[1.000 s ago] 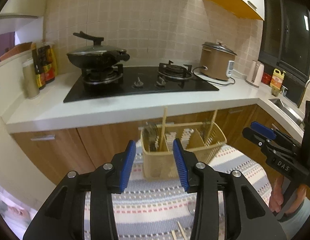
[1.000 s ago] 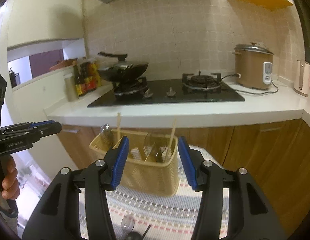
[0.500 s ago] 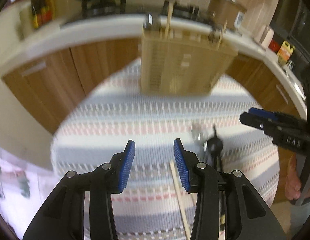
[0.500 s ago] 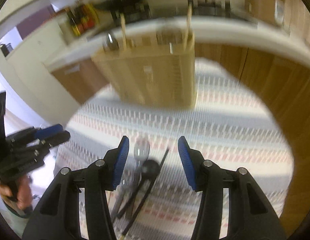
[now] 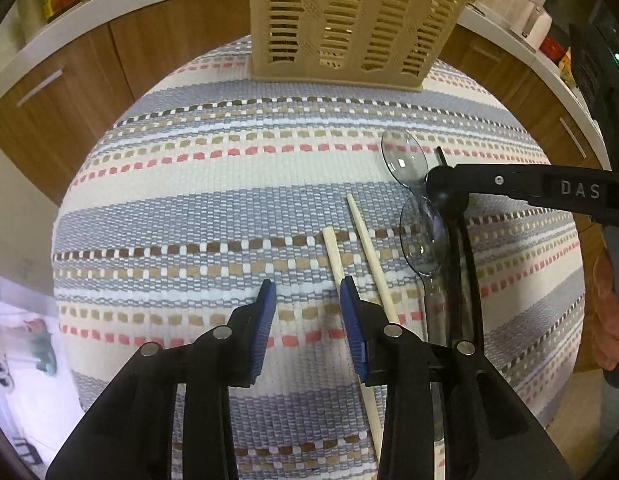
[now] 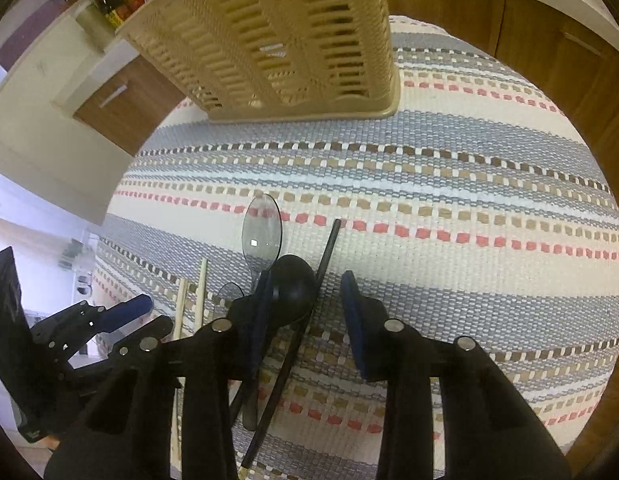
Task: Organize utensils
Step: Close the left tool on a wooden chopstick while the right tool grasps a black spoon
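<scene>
A striped cloth (image 5: 213,208) covers my desk, the beige slotted basket (image 5: 349,20) at its far edge. My left tool (image 5: 307,300) has been narrowing, released, one wooden chopstick (image 5: 333,252) against its right finger. My right tool (image 6: 305,300), also narrowing, straddles a black spoon (image 6: 293,288) and black chopstick (image 6: 327,252); clear spoons (image 6: 261,232) crowd beside.

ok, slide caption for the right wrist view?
Right gripper open over black spoon and black chopstick on striped mat.

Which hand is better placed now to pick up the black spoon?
Right. The right tongs, just closing, already straddle the black spoon. The left tongs hang beside the wooden chopsticks, over bare mat.
</scene>
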A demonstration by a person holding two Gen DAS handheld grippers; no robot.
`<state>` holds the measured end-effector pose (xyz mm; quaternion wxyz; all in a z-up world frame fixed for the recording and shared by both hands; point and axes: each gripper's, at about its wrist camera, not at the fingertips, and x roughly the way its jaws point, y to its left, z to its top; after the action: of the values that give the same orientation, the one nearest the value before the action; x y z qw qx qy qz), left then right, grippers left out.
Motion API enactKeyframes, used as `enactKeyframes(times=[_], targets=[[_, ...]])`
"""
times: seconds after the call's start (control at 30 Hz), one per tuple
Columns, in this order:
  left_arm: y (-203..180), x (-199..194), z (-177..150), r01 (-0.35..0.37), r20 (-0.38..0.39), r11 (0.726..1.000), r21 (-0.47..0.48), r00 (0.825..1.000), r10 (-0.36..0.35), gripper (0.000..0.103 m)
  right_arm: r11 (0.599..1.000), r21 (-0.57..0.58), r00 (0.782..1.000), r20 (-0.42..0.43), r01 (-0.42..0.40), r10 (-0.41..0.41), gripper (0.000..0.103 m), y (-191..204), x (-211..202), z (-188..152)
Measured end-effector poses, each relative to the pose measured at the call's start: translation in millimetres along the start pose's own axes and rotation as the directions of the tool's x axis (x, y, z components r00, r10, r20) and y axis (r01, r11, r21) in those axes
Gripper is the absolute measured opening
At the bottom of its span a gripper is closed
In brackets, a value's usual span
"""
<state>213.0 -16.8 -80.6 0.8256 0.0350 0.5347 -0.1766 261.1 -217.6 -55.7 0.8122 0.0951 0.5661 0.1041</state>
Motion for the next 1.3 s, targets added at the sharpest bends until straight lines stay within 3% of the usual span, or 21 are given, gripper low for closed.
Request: enactKeyframes(times=[0.2,0.4,0.6,0.8,1.0,1.13,1.23,1.3], targets=[[-5,-1,2,-0.027,0.011,1.000,0.015,1.000,0.027,0.030,0.999,-0.034,0.999,-0.017,0.034,-0.035,0.006,8,13,0],[-7,0,5,-0.032,0.019,0.999,0.022,0.999,0.031,0.027,0.988,-0.126,0.996,-0.013,0.090,-0.093,0.003,17,13,-2],[-11,1,6,-0.038,0.021,0.999,0.037,0.999,0.038,0.022,0.953,-0.231,0.979,0.004,0.197,-0.201,0.003,19,9,-4],[-9,3,7,-0.030,0.021,0.999,0.031,0.999,0.030,0.022,0.948,-0.218,0.972,-0.004,0.230,-0.237,0.003,-6,2,0],[-11,4,7,-0.040,0.029,0.998,0.048,0.999,0.039,0.022,0.977,-0.115,0.983,0.000,0.181,-0.183,0.004,-30,-5,8],[-11,4,6,-0.034,0.031,0.998,0.048,0.999,0.032,0.022,0.995,-0.028,0.995,-0.030,0.096,-0.096,0.006,-43,-7,11],[-11,3,6,-0.034,0.035,0.998,0.052,0.999,0.032,0.023,0.994,-0.048,0.995,-0.022,0.098,-0.100,0.007,-37,-11,12],[-10,3,5,-0.027,0.038,0.998,0.051,0.999,0.025,0.023,0.993,-0.066,0.995,-0.020,0.096,-0.098,0.017,-27,-9,15]])
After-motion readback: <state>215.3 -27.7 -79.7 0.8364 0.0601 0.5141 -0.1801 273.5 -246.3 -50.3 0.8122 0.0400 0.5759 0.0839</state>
